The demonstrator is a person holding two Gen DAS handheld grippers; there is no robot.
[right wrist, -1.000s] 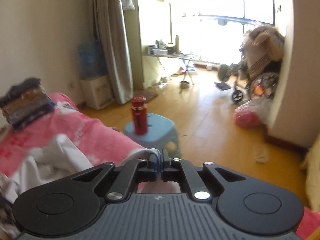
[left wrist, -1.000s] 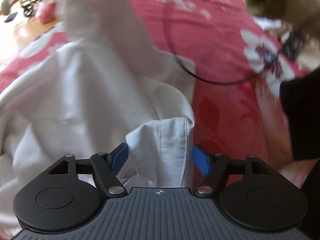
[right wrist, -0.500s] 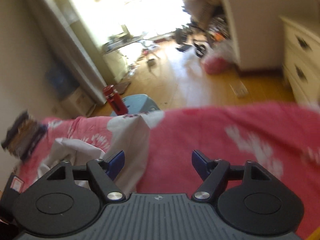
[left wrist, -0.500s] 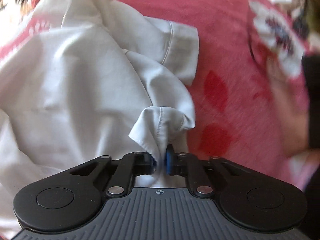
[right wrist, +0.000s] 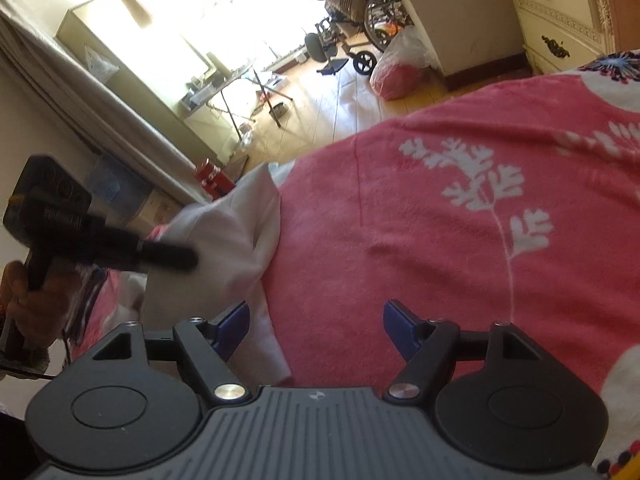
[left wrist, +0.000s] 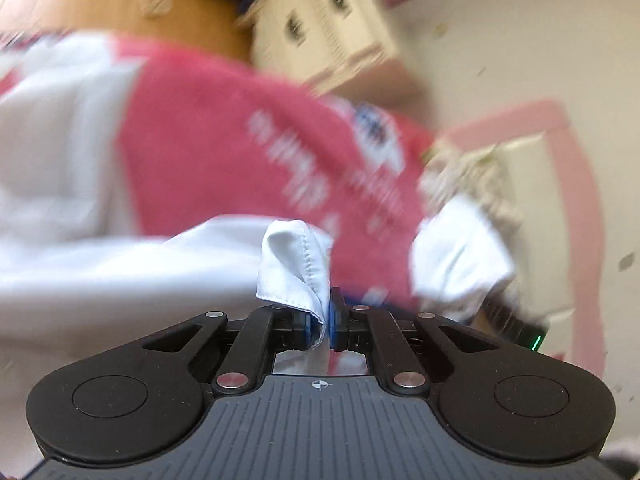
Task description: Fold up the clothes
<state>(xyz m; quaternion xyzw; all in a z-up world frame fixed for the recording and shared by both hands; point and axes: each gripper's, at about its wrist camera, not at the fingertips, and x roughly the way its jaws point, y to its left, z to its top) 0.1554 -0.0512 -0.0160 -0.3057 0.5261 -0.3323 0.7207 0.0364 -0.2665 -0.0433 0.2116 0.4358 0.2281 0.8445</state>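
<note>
A white shirt [left wrist: 80,272] lies rumpled on a pink flowered blanket [left wrist: 224,152]. My left gripper [left wrist: 325,312] is shut on the shirt's stitched cuff [left wrist: 292,264], which stands up folded between the blue pads. The left wrist view is blurred. In the right wrist view my right gripper [right wrist: 316,320] is open just above the blanket [right wrist: 440,240]. The shirt [right wrist: 232,240] has an edge running under its left finger [right wrist: 234,324], and nothing is gripped. The left gripper [right wrist: 188,259] shows there as a black tool in a hand, its tip over the shirt.
A cream dresser [right wrist: 560,12] stands past the bed's far side, and a wooden floor [right wrist: 320,108] beyond the bed edge. On the floor are a red bottle [right wrist: 210,176], a pink bag [right wrist: 396,72] and a wheelchair [right wrist: 360,40]. Another white cloth [left wrist: 460,256] lies blurred to the right.
The left gripper closed on the shirt cuff, then swung and rolled with it. The right gripper let go of the shirt, opened wide and came down over the blanket.
</note>
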